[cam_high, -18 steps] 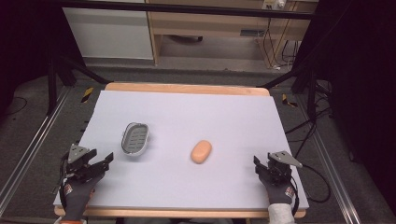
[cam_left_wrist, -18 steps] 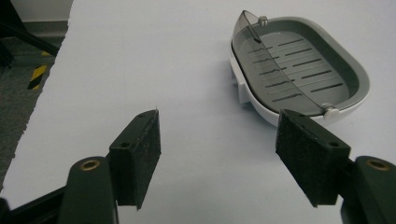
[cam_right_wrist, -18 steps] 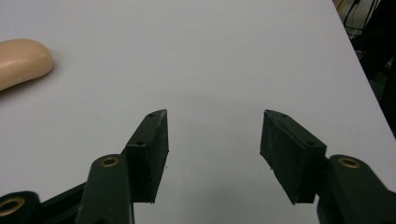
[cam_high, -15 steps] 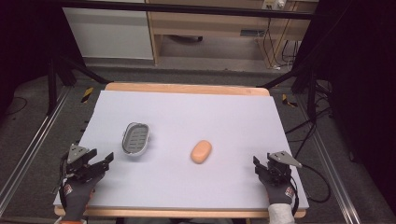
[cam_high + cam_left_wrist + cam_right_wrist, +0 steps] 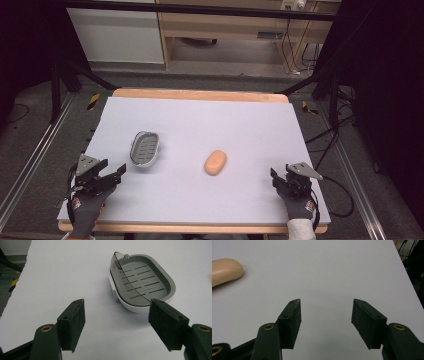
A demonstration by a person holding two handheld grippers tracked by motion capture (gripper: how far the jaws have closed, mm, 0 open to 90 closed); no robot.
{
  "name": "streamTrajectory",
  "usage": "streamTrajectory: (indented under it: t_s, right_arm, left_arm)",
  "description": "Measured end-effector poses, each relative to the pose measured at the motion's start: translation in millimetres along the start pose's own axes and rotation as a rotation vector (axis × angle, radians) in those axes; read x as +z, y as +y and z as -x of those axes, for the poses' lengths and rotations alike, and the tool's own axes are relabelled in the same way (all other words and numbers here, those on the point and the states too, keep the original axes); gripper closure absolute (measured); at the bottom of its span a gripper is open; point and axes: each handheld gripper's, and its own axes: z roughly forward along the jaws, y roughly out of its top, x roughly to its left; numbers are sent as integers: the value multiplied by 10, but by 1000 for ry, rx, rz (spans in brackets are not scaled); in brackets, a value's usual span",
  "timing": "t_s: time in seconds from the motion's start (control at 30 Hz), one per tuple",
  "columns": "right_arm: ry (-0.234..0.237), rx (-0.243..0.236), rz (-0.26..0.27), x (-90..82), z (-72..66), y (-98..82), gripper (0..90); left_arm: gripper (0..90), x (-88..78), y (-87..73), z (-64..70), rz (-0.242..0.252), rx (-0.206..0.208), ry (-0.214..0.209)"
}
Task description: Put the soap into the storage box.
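Observation:
A grey slotted soap dish [image 5: 144, 148] with a white base lies on the left part of the pale table [image 5: 210, 120]. An orange-tan bar of soap [image 5: 215, 162] lies near the table's middle, right of the dish. My left gripper [image 5: 112, 176] rests at the front left corner, open and empty, a short way in front of the soap dish [image 5: 141, 286]. My right gripper [image 5: 280, 179] sits at the front right, open and empty, well right of the soap. In the right gripper view the soap [image 5: 224, 269] lies at the far left, beyond the open gripper [image 5: 325, 315].
The table has a wooden rim [image 5: 200, 94] at its far edge. Beyond it stand a white cabinet [image 5: 117, 30] and wooden shelving [image 5: 230, 30]. Cables [image 5: 320, 135] trail on the dark floor to the right. Black stand legs [image 5: 55, 90] rise at the left.

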Motion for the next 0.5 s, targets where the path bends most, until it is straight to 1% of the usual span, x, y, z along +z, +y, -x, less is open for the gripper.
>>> streamTrajectory:
  t_s: [0.1, 0.23, 0.43, 0.47, 0.5]
  right_arm:
    - [-2, -7, 0, 0, -9, 2, 403]
    - [-7, -8, -3, 10, -10, 3, 401]
    - [-12, -20, -8, 17, -32, 9, 397]
    - [-14, -22, -8, 16, -34, 8, 396]
    - [-18, -25, -5, 14, -33, 8, 395]
  left_arm:
    - [280, -5, 17, 19, 1, 6, -9]
    - [268, -13, 44, 54, 9, 4, -21]
    - [248, -19, 80, 129, 14, 19, -39]
    - [247, -19, 94, 148, 19, 29, -40]
    - [243, -20, 99, 165, 17, 25, -48]
